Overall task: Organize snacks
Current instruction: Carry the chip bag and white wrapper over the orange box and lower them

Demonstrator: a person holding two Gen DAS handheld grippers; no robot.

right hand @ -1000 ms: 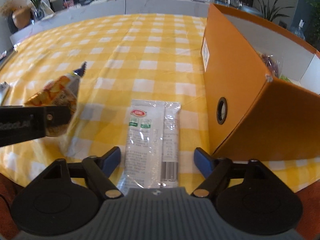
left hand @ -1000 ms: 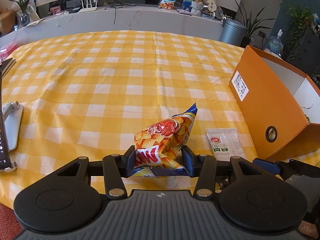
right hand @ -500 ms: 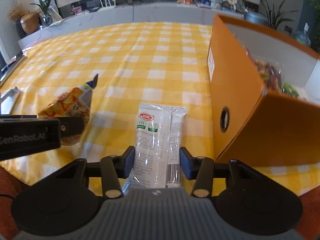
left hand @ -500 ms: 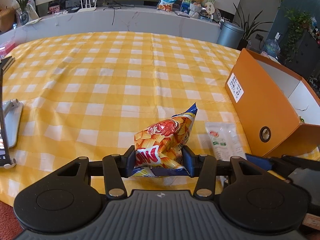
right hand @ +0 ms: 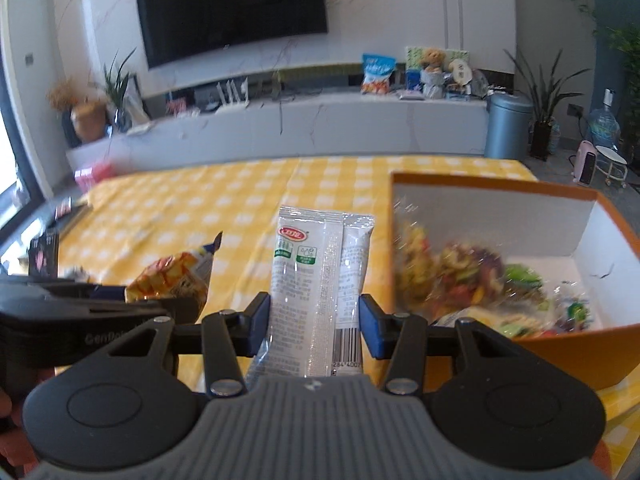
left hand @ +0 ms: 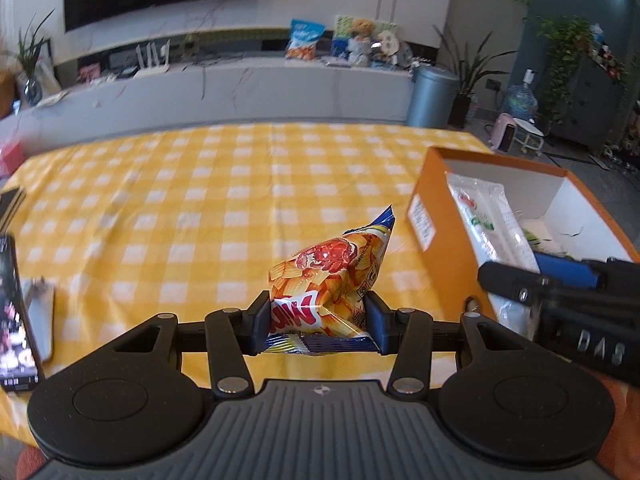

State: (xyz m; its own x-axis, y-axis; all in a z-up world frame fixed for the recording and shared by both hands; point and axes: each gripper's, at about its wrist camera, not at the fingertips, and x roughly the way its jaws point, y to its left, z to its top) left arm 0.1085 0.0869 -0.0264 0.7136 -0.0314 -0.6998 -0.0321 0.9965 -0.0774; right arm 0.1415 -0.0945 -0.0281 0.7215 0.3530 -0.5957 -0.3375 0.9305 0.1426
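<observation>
My left gripper (left hand: pixel 318 326) is shut on an orange chip bag (left hand: pixel 328 280), held above the yellow checked tablecloth (left hand: pixel 180 208). The same chip bag (right hand: pixel 176 280) shows at the left of the right wrist view. My right gripper (right hand: pixel 314 324) is shut on a white snack packet (right hand: pixel 320 276), lifted off the table just left of the orange box (right hand: pixel 580 354). In the left wrist view that white packet (left hand: pixel 492 232) hangs over the orange box (left hand: pixel 444 256), with the right gripper's fingers (left hand: pixel 560 270) beside it. Several colourful snack packs (right hand: pixel 472 276) lie inside the box.
A phone on a stand (left hand: pixel 16 312) sits at the table's left edge. Behind the table runs a long white counter (left hand: pixel 240 88) with a snack bag and toys. A grey bin (left hand: pixel 432 96) and plants stand at the right.
Both grippers have risen with their snacks. The right gripper closed on the white packet and lifted it off the table toward the box opening.
</observation>
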